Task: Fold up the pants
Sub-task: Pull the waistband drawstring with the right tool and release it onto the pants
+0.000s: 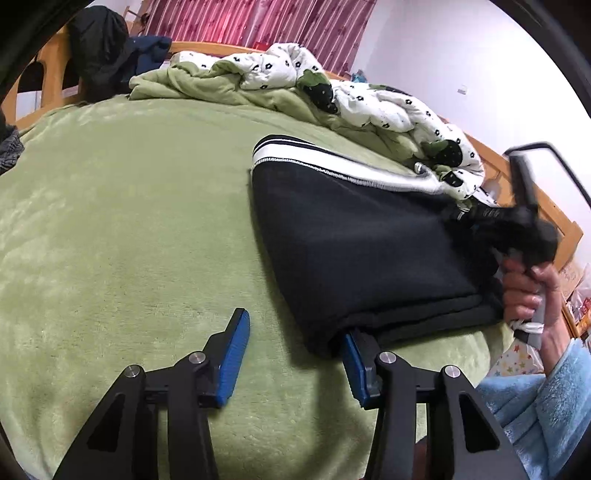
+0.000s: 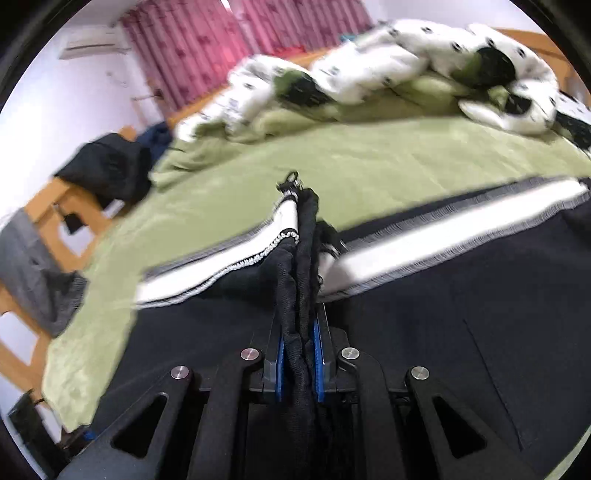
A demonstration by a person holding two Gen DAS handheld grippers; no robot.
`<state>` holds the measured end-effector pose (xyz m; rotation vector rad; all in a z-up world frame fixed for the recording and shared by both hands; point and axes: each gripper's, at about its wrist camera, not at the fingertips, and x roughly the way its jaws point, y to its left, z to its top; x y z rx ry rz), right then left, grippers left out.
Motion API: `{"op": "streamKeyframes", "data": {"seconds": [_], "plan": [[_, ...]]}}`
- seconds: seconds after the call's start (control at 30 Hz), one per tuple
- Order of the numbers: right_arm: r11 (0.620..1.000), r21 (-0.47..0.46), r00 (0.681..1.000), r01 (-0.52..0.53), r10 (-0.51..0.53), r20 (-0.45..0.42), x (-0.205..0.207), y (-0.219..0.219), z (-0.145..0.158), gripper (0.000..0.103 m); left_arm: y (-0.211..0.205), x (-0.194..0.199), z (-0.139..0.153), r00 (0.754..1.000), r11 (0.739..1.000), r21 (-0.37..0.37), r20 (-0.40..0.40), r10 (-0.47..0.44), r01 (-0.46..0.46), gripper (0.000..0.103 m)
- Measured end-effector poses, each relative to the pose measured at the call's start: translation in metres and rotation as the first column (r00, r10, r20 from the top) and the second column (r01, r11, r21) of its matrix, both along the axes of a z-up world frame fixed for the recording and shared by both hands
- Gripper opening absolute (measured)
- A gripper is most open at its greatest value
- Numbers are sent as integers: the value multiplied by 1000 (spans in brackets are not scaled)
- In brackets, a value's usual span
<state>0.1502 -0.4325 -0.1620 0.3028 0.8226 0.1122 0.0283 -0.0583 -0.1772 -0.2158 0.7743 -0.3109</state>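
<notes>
Black pants (image 1: 354, 240) with a white and black side stripe lie partly folded on the green bed, right of centre in the left wrist view. My left gripper (image 1: 291, 354) is open at the pants' near corner; its right finger (image 1: 354, 365) touches the folded edge. My right gripper (image 2: 298, 332) is shut on a bunched fold of the black pants (image 2: 461, 314) and lifts it; it shows blurred at the pants' right edge in the left wrist view (image 1: 472, 214). The white stripe (image 2: 443, 236) runs across the right wrist view.
A green fleece blanket (image 1: 129, 221) covers the bed. A rumpled white and green quilt (image 1: 351, 92) lies along the far side. Dark clothes (image 1: 99, 48) hang on the wooden bed frame at the left. Pink curtains (image 1: 258, 22) hang behind.
</notes>
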Motion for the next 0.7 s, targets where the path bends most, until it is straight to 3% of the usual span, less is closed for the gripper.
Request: {"op": "streamKeyframes", "data": {"seconds": [0.07, 0.1, 0.27, 0.37, 0.47, 0.53, 0.63, 0.7], "plan": [[1000, 19, 998, 18, -17, -57, 4, -5, -21, 16, 5, 2, -1, 1000, 999, -32, -18, 5, -5, 44], [999, 32, 999, 27, -25, -44, 0, -8, -23, 16, 7, 2, 0, 1000, 999, -41, -25, 4, -5, 44], [999, -10, 999, 43, -44, -32, -24, -11, -8, 25, 12, -9, 4, 999, 1000, -14, -34, 26, -27, 44], [997, -53, 998, 63, -63, 8, -52, -13, 8, 31, 14, -20, 8, 999, 1000, 9, -34, 24, -24, 44], [993, -96, 995, 61, -53, 87, -80, -8, 28, 42, 17, -33, 21, 1000, 1000, 1, 15, -10, 10, 42], [992, -123, 991, 33, -17, 131, -95, 0, 36, 42, 16, -35, 31, 999, 1000, -4, 45, -12, 12, 42], [981, -192, 987, 7, 25, 161, -107, 18, 33, 42, 1, -11, 49, 998, 999, 26, 53, -29, 28, 42], [971, -238, 994, 16, 11, 112, -101, 29, 18, 42, -10, 5, 51, 998, 998, 43, 49, -45, 43, 45]]}}
